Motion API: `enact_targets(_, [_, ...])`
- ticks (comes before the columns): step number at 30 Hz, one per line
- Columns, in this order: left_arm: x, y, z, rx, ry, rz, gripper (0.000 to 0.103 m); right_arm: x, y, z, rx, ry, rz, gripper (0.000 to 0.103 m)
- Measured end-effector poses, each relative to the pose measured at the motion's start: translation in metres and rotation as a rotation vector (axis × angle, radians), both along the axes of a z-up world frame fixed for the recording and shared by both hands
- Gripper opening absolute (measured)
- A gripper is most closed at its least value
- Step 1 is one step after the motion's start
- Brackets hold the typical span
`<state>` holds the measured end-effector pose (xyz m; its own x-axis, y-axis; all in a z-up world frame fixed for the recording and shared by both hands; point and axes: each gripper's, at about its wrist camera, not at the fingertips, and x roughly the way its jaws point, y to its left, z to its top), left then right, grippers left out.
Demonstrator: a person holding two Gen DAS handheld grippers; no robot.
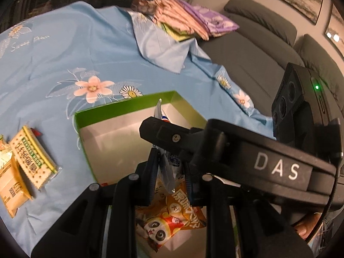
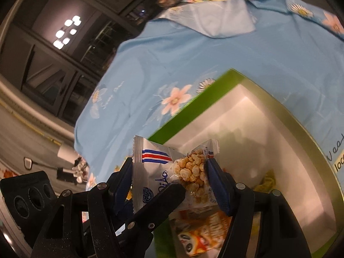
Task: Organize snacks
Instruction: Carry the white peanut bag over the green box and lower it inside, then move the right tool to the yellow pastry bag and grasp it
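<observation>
My right gripper (image 2: 169,178) was clenched on a small silvery foil snack packet (image 2: 172,172) with red and blue stripes and a clear window showing puffed balls, held just above the near rim of the green-walled, white-lined cardboard box (image 2: 193,105). My left gripper (image 1: 169,172) pinched the same packet edge-on, its pads closed against the film. Under it, inside the box, lay an orange panda-printed snack bag (image 1: 172,219). I judged the packet light, air-puffed and slippery, its contents easily crushed, so the crimped end seam looked the safer hold. A green-bordered cracker packet (image 1: 32,157) and a tan pouch (image 1: 10,185) waited on the light blue flowered cloth (image 1: 64,49), just beside the box.
</observation>
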<state>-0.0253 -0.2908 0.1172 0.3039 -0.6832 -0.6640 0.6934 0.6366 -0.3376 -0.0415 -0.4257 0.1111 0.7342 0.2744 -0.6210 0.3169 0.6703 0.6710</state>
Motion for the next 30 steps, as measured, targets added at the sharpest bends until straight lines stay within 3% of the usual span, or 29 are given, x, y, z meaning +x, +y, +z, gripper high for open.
enact_targets(8, [0.010, -0.023, -0.016, 0.057, 0.048, -0.032, 0.022, 0.002, -0.023, -0.022, 0.069, 0.050, -0.058, 0.069])
enact_targets(15, [0.012, -0.024, -0.024, 0.048, 0.081, -0.019, 0.020, 0.003, -0.025, -0.029, 0.063, 0.113, -0.090, 0.069])
enact_targets(19, [0.008, -0.018, -0.016, 0.043, 0.054, -0.019, 0.030, -0.002, -0.024, -0.023, 0.030, 0.109, -0.105, 0.069])
enact_targets(24, [0.007, 0.009, 0.000, -0.013, 0.026, 0.033, 0.064, -0.005, -0.018, -0.009, -0.026, 0.076, -0.115, 0.078])
enact_targets(30, [0.011, 0.061, 0.014, -0.020, -0.008, 0.164, 0.085, -0.001, 0.004, 0.017, -0.094, -0.005, -0.077, 0.085])
